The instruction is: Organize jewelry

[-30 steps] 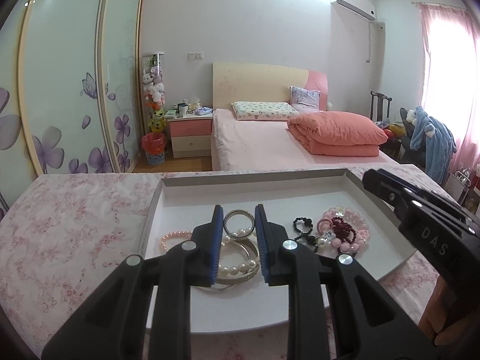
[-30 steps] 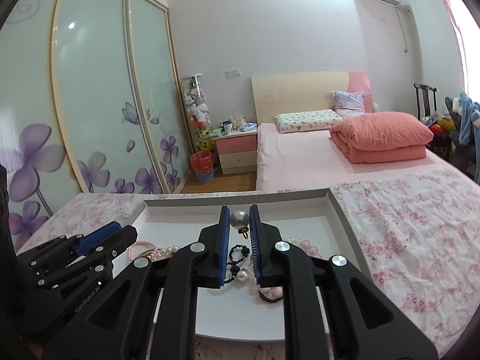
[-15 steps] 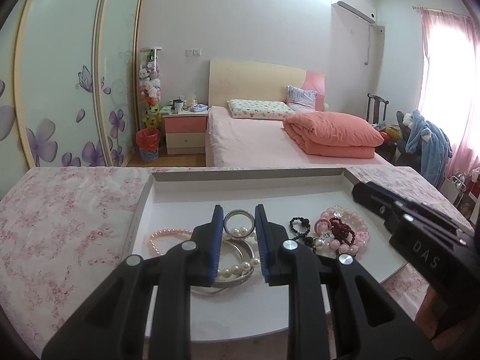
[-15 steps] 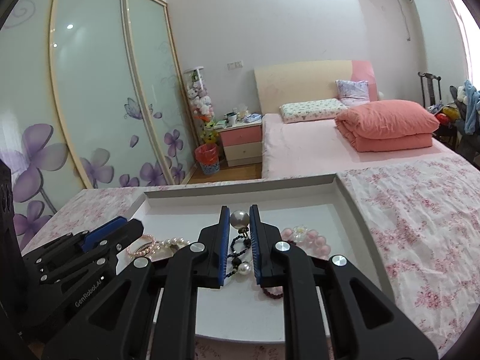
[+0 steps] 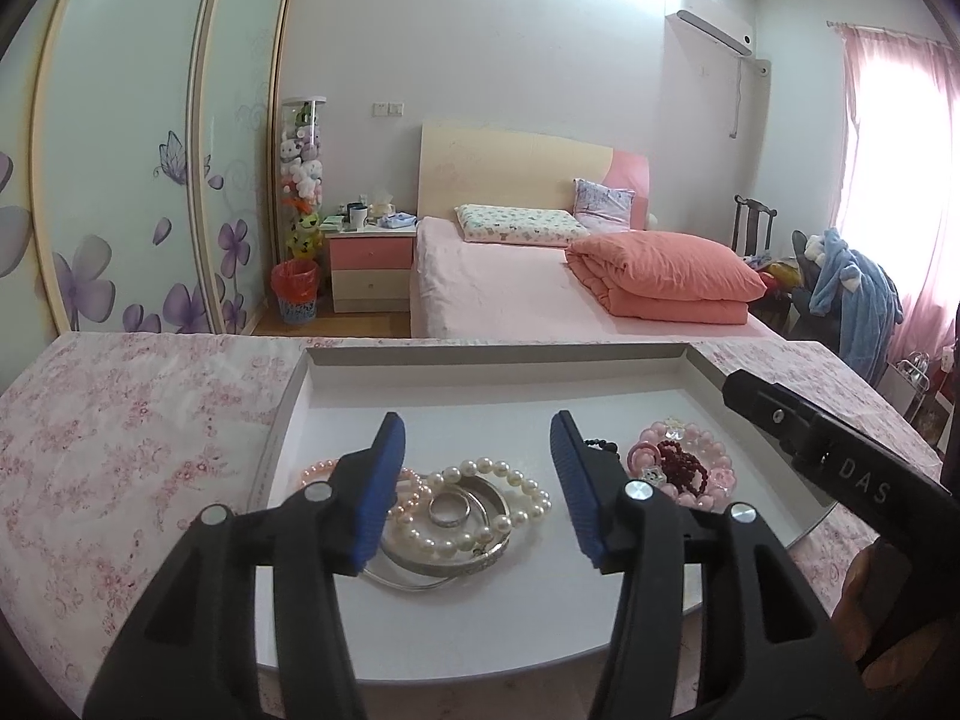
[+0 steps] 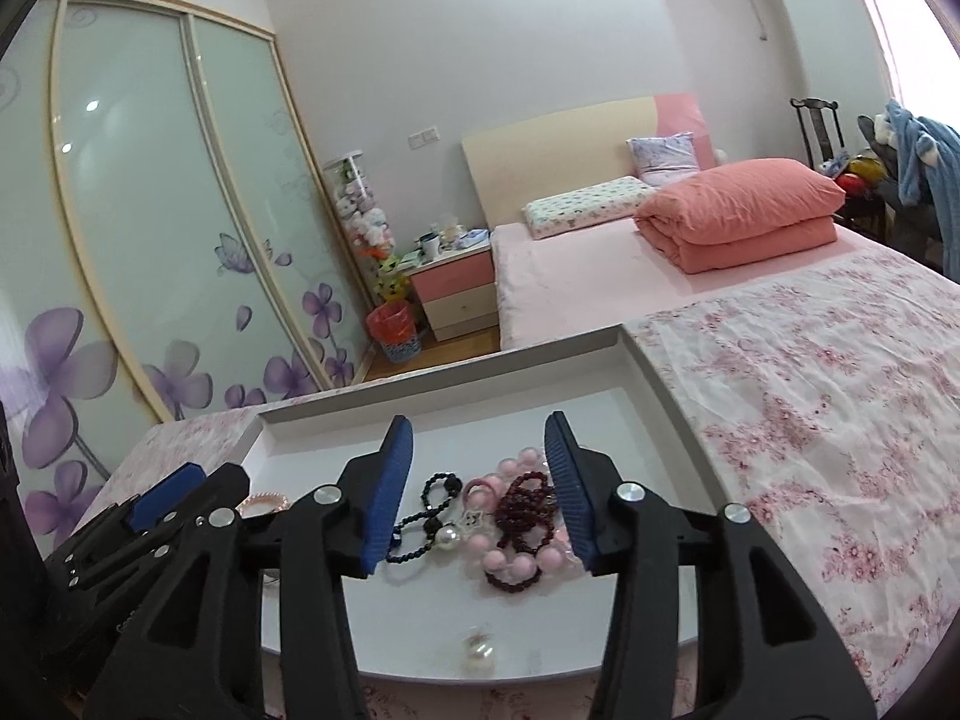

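A white tray (image 5: pixel 480 378) on a floral cloth holds jewelry. My left gripper (image 5: pixel 477 480) is open above a silver ring (image 5: pixel 451 509), which lies on silver bangles (image 5: pixel 480 558) and a white pearl bracelet (image 5: pixel 516 489); a pink bracelet (image 5: pixel 315 471) lies to the left. My right gripper (image 6: pixel 477 480) is open above a black bead string (image 6: pixel 429 516), dark red beads (image 6: pixel 528 516) and pink beads (image 6: pixel 510 564). A pearl earring (image 6: pixel 478 651) lies near the tray's (image 6: pixel 654 378) front edge. The right gripper also shows in the left wrist view (image 5: pixel 840 468).
The floral cloth (image 5: pixel 120 432) covers the table on both sides of the tray. A bed (image 5: pixel 540 294) with a folded orange quilt, a nightstand (image 5: pixel 369 264) and a sliding wardrobe (image 5: pixel 120 150) stand behind.
Both grippers have opened. The left let go of the silver ring, which now lies on the bangles. The right let go of the pearl earring, which now lies at the tray's front.
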Demonstrator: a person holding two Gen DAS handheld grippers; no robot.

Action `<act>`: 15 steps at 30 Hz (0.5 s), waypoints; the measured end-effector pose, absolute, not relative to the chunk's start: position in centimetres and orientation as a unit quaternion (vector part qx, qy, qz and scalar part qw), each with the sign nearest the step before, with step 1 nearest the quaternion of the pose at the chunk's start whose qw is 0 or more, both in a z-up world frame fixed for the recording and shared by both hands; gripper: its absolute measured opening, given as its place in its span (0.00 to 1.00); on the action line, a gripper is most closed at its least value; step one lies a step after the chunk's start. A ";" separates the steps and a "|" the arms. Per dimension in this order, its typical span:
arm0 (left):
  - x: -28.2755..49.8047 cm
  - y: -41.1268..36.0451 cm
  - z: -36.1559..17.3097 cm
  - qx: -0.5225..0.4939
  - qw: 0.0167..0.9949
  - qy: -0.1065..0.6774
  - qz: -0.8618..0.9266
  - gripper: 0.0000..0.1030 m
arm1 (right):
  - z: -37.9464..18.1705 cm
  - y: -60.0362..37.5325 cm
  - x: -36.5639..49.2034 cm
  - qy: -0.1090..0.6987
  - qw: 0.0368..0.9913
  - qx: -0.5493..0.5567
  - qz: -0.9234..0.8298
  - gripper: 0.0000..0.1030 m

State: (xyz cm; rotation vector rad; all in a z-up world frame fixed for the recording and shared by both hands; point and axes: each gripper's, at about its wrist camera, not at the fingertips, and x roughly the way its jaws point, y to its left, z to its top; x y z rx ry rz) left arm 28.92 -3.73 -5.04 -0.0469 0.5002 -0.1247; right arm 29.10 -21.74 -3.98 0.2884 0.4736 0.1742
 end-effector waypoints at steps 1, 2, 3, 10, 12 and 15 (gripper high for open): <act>28.9 -3.8 -5.0 -0.021 0.967 0.245 -0.061 0.51 | -4.0 -21.8 29.2 0.234 0.958 0.142 0.085 0.48; 28.8 -3.9 -4.9 -0.019 0.968 0.243 -0.061 0.54 | -4.0 -21.7 29.2 0.234 0.958 0.142 0.084 0.51; 28.8 -3.9 -4.9 -0.017 0.969 0.240 -0.061 0.55 | -4.0 -21.7 29.2 0.234 0.959 0.140 0.081 0.54; 28.4 -3.9 -4.8 -0.012 0.970 0.237 -0.055 0.62 | -4.2 -22.5 29.4 0.232 0.959 0.152 0.052 0.66; 27.7 -3.7 -4.9 0.001 0.967 0.250 -0.048 0.68 | -4.1 -22.7 29.3 0.237 0.961 0.137 0.032 0.74; 25.3 -2.1 -4.6 0.008 0.967 0.253 -0.039 0.79 | -3.3 -22.8 28.1 0.239 0.963 0.117 0.027 0.90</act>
